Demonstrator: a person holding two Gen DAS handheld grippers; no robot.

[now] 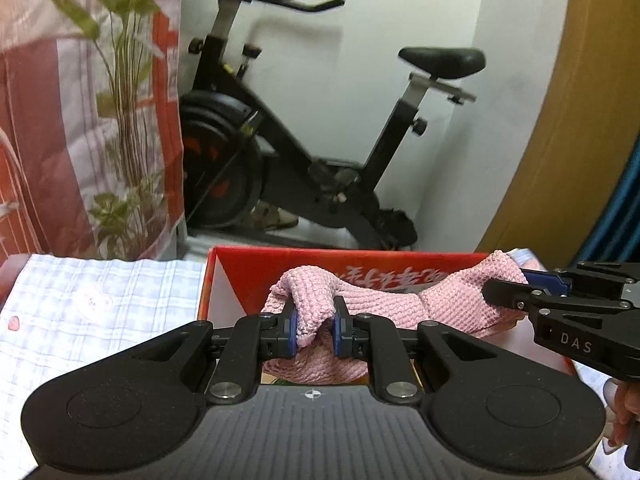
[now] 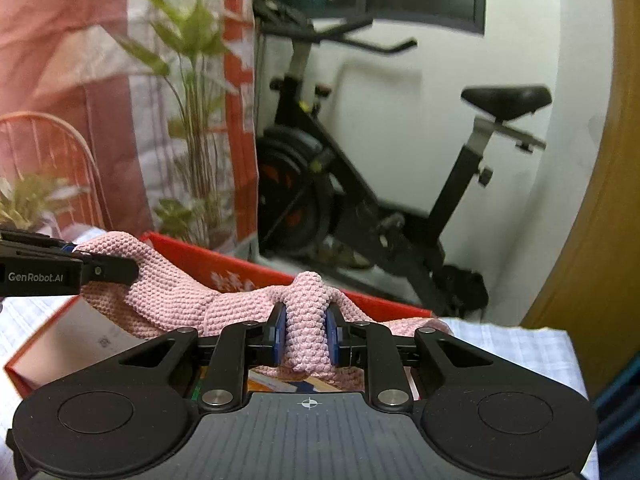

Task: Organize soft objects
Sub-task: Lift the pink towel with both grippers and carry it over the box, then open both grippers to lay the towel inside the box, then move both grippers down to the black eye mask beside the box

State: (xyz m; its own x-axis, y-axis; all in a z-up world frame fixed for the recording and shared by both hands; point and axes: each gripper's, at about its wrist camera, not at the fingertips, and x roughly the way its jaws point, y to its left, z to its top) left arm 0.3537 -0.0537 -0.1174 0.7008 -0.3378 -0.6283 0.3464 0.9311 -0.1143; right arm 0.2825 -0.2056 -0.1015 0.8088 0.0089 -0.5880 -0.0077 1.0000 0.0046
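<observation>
Both tools, left tool point(image 1: 314, 330) and right tool point(image 2: 307, 334), closed on pink knit cloth point(image 1: 384, 304), stretched over red box point(image 1: 256, 264); lowering inside not yet done.

Soft, even indoor light with a warm reddish cast and no hard shadows or glare. The exercise bike point(image 1: 304, 120) and plant point(image 2: 192, 120) are blurred; fisheye bending curves the edges, corners dark.
</observation>
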